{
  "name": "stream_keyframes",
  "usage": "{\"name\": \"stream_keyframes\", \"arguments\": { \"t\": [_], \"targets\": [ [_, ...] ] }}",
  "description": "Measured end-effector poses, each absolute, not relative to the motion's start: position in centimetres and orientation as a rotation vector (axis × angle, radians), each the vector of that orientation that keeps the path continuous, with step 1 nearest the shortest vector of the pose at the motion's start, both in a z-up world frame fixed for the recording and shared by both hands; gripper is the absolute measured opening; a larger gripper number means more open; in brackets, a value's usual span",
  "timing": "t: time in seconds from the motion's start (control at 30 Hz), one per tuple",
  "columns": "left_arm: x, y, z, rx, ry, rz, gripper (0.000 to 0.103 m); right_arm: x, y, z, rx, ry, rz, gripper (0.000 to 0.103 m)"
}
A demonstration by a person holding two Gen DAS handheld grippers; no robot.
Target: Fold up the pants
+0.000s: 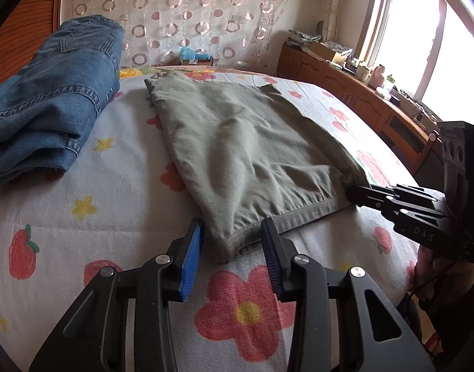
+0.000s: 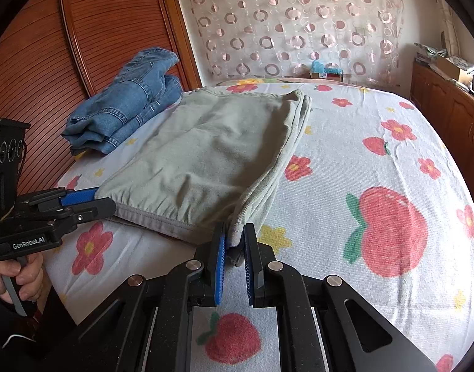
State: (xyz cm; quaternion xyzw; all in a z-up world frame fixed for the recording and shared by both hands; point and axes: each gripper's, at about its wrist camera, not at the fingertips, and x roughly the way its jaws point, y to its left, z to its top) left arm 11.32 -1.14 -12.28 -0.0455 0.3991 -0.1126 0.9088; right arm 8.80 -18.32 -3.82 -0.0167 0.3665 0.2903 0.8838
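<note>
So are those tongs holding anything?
The right tongs pinch the near right corner of the green pants, at the hem. The left tongs straddle the other corner, open.

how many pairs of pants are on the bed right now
2. The green pants lie flat mid-bed, near corners at the left gripper and right gripper. The folded jeans sit beside them by the wooden panel. More could be out of view.

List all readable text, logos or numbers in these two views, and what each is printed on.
"DAS" — on the body of the right gripper, seen in the left wrist view.
"GenRobot.AI" — on the body of the left gripper, seen in the right wrist view.
Boxes by the curtain: print too small to read.
</note>
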Motion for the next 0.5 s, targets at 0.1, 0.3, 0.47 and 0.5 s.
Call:
{"name": "stream_keyframes", "arguments": {
  "t": [0.1, 0.3, 0.47, 0.5],
  "targets": [
    [11.3, -1.0, -12.6, -0.1, 0.831, -0.234, 0.035, 8.8, -18.3, -3.8, -0.035, 0.763, 0.604, 0.009],
    [10.9, -1.1, -12.1, -0.103, 0.818, -0.253, 0.012, 8.8, -18.2, -3.8, -0.041, 0.766, 0.599, 0.009],
    [10.7, -0.8, -11.5, -0.112, 0.798, -0.268, 0.011, 9.1, -18.1, -3.7, -0.041, 0.777, 0.592, 0.009],
    [10.7, -0.8, -11.4, -0.114, 0.795, -0.269, 0.011, 9.1, -18.1, -3.7, -0.035, 0.78, 0.593, 0.009]
  ]
}}
